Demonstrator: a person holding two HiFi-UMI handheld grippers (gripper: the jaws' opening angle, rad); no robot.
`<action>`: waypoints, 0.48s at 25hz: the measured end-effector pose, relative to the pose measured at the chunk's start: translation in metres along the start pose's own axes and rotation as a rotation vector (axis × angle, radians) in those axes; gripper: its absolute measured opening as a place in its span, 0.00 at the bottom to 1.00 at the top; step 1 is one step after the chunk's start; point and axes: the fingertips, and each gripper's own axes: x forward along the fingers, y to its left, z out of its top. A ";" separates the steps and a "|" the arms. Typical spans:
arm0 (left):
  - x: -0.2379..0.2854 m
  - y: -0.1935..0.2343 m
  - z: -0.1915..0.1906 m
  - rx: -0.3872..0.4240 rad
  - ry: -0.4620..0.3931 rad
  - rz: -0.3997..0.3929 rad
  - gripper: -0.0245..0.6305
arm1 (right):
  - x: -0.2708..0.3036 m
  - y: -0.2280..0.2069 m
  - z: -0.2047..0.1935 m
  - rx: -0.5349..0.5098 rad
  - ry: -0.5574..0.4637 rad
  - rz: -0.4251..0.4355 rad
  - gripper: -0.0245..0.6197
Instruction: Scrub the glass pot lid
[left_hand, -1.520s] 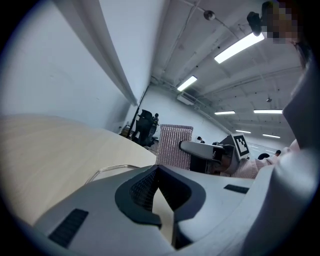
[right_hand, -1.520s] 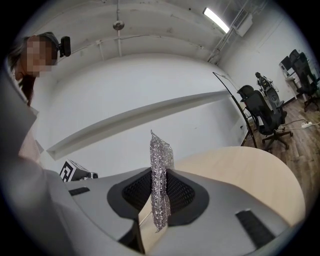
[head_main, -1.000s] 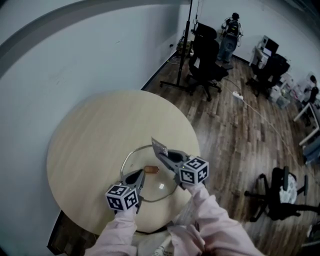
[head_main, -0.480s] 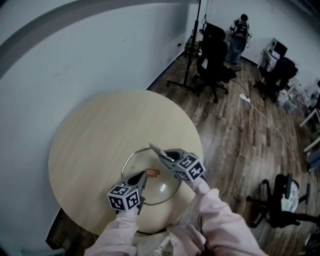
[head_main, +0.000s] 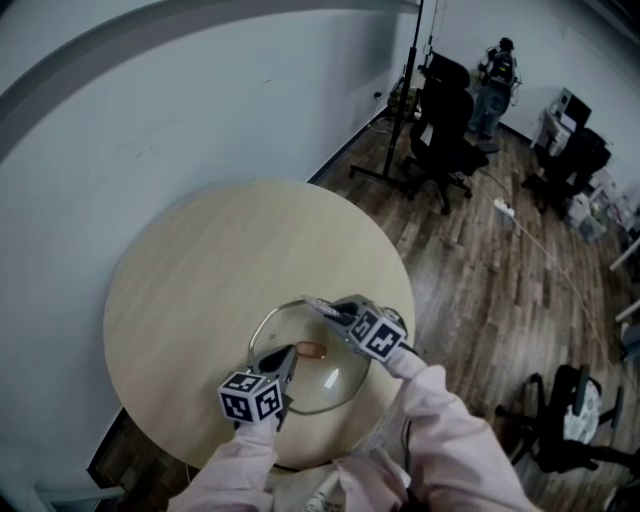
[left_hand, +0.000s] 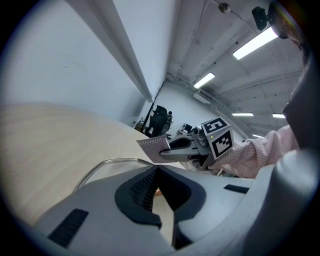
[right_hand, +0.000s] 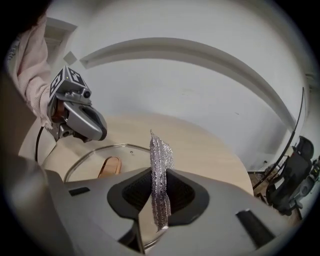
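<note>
The round table (head_main: 200, 250) carries the glass pot lid (head_main: 322, 396), flat by its near edge, beneath both tongs. Over the lid's left rim the left gripper (head_main: 284, 354) is clenched and empty. Over the far rim the right gripper (head_main: 334, 310) grasps a silvery scrub pad (head_main: 317, 302); whether the pad touches the glass is unclear. The lid's wooden handle (head_main: 312, 350) lies between them.

No legible text anywhere
</note>
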 end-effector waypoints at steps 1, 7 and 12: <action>0.000 0.000 0.000 0.000 0.000 0.004 0.03 | 0.002 0.000 -0.001 -0.024 0.013 0.003 0.17; -0.003 0.005 -0.001 -0.003 0.000 0.025 0.03 | 0.015 0.001 -0.003 -0.143 0.071 0.024 0.17; -0.004 0.009 0.001 -0.007 -0.007 0.044 0.03 | 0.024 0.004 -0.009 -0.219 0.103 0.053 0.17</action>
